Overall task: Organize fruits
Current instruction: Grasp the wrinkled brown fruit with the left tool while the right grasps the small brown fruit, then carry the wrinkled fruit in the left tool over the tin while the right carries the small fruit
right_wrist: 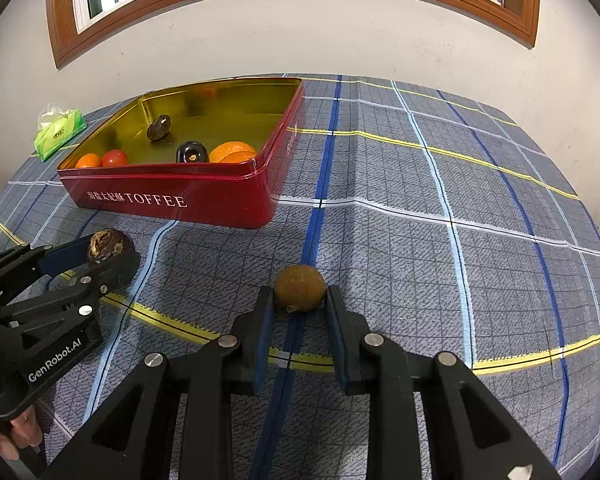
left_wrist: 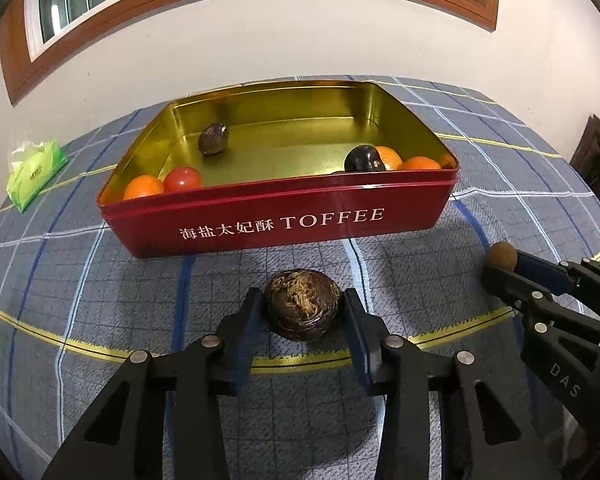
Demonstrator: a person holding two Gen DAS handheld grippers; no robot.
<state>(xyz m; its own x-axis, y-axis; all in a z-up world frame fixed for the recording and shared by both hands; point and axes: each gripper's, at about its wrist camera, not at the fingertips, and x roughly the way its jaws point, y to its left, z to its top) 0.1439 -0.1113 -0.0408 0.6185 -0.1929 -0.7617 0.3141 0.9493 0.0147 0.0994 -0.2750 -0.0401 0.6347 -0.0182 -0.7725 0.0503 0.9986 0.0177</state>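
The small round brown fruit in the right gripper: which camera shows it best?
The right wrist view shows it best: the small brown fruit sits centered and close between the right gripper's fingers. In the left wrist view the same fruit appears only small, at the right edge, partly covered by a finger.

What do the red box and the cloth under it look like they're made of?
The red box looks like thin metal: glossy red paint outside, a mirror-like gold inside that reflects the fruit, and a rolled rim. The cloth looks like woven fabric, matte and slightly nubby, with a blue-grey check and yellow, white and blue stripes; it creases softly near the box. The exact fibre can't be told.
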